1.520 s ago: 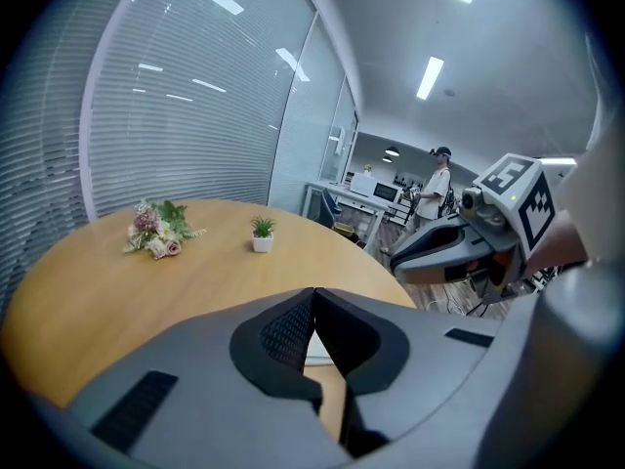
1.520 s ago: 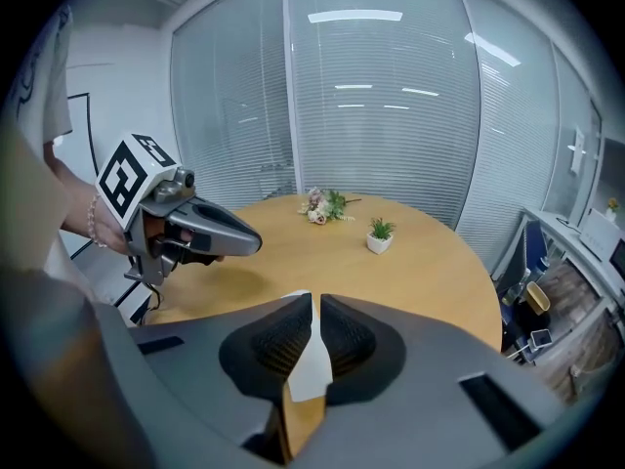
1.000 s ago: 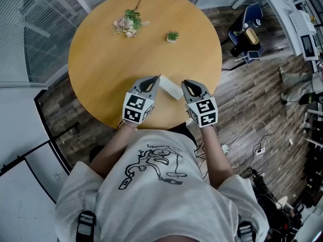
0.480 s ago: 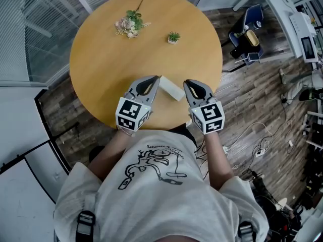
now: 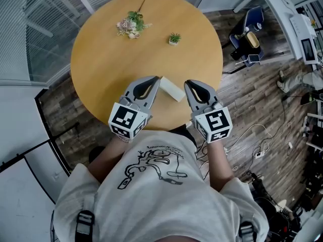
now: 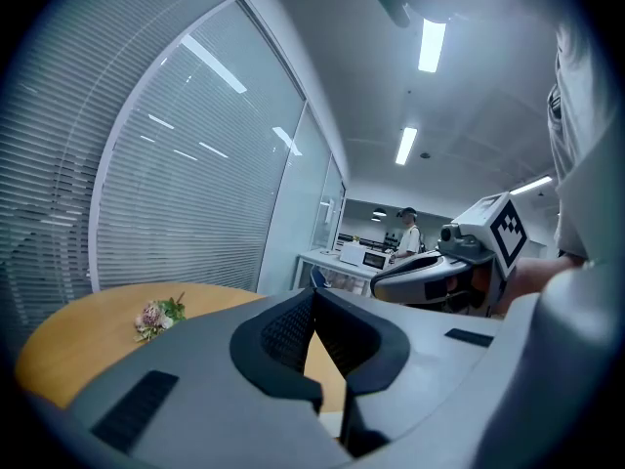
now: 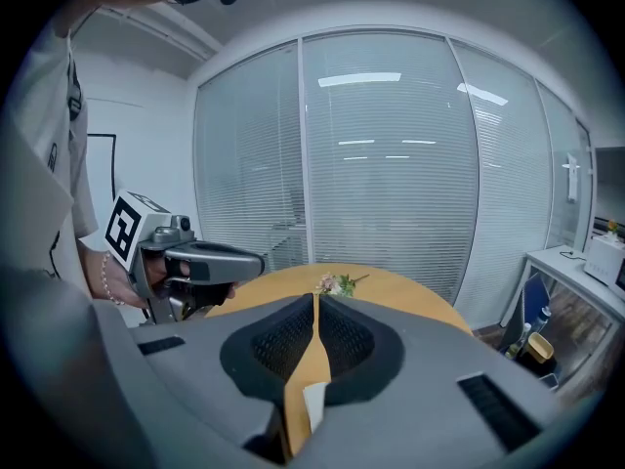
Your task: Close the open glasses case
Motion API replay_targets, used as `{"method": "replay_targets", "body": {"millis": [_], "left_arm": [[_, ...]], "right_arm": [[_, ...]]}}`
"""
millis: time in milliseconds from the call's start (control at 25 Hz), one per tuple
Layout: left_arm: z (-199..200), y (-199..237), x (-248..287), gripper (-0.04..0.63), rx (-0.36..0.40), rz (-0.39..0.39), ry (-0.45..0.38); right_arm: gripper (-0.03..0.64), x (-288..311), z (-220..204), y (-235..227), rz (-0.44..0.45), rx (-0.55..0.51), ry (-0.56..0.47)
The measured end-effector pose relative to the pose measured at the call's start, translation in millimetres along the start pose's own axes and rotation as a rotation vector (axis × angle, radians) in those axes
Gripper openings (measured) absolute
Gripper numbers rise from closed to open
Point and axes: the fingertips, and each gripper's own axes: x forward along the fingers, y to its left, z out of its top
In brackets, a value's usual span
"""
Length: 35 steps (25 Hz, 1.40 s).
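With jaws together and empty, left claw [image 5: 157, 79] and right claw [image 5: 187, 83] flank the white rectangular glasses case [image 5: 171, 89], presumably to press its lid.

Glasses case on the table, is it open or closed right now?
Looks closed: the glasses case lies as one flat white block near the table edge, with no raised lid showing.

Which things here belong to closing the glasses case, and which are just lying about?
Job: white glasses case, left claw, right claw.
Lying about: flower sprig, small potted plant, both on the far side of the table.
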Motion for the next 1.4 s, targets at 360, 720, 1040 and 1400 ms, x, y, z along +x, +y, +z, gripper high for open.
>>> {"method": "replay_targets", "body": {"millis": [360, 720, 1040, 1400], "left_arm": [[25, -11, -14, 0.02, 0.006, -0.005, -0.041], [51, -19, -29, 0.02, 0.014, 0.0, -0.079], [70, -27, -39, 0.02, 0.025, 0.004, -0.117], [85, -33, -50, 0.02, 0.036, 0.0, -0.145]], "right_arm": [[0.026, -18, 34, 17, 0.028, -0.025, -0.048], [0.026, -33, 59, 27, 0.037, -0.058, -0.079], [0.026, -44, 71, 32, 0.04, -0.076, -0.096], [0.026, -55, 90, 40, 0.029, -0.082, -0.138]]}}
